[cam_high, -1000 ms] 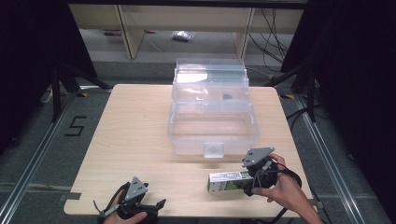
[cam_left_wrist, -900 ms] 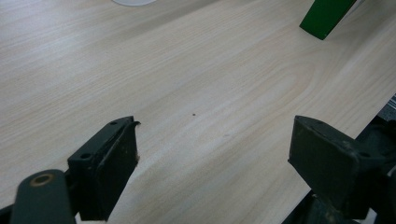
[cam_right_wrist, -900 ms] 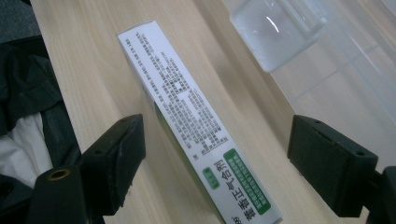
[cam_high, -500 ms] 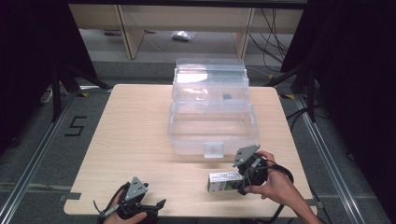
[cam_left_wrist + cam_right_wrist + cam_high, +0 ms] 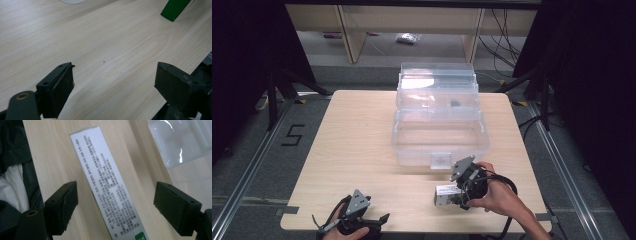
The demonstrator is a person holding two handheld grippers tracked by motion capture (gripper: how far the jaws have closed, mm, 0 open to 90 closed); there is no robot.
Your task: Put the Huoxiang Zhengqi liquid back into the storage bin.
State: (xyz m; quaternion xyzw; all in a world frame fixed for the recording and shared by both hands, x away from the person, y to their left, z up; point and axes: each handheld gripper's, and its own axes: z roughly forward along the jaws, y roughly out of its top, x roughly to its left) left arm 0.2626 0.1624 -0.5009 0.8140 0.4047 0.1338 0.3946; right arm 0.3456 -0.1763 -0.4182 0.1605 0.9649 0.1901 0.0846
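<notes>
My right claw (image 5: 458, 194) stands open around the small box (image 5: 110, 192), which lies on the surface at 6 o'clock from the clear container (image 5: 439, 135); my left claw (image 5: 374, 220) waits open.

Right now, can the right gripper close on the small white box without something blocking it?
Probably yes. The right gripper has its jaws open, one on each side of the small white box, which lies flat on the table. The clear plastic case stands apart, so nothing seems in the way.
</notes>
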